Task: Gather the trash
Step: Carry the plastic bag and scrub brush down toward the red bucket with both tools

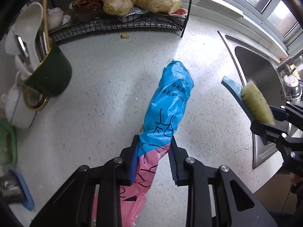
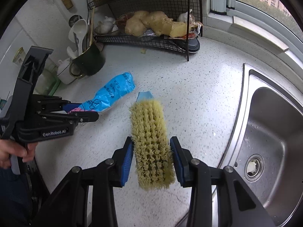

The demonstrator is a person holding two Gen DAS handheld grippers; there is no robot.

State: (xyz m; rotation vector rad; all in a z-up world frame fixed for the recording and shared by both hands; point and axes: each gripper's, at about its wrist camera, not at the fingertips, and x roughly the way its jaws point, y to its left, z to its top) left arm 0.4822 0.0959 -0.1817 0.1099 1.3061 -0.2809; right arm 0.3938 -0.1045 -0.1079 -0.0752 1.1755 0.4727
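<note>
Both grippers loaded over speckled white tabletop (image 2: 198, 94).
Left hand-held gripper (image 1: 153, 162) clamps rolled blue-and-pink plastic bag (image 1: 166, 109); right hand-held gripper (image 2: 151, 160) grips yellow-bristled blue-backed scrub brush (image 2: 151, 141), steel sink (image 2: 269, 132) right.

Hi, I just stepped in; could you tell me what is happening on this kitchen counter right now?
A person is tidying the counter with a handheld gripper in each hand. The left gripper is shut on a roll of blue and pink plastic bags, which sticks out over the counter. The right gripper is shut on a yellow-bristled scrub brush with a blue back, beside the steel sink. A small yellowish scrap lies by the wire rack.
</note>
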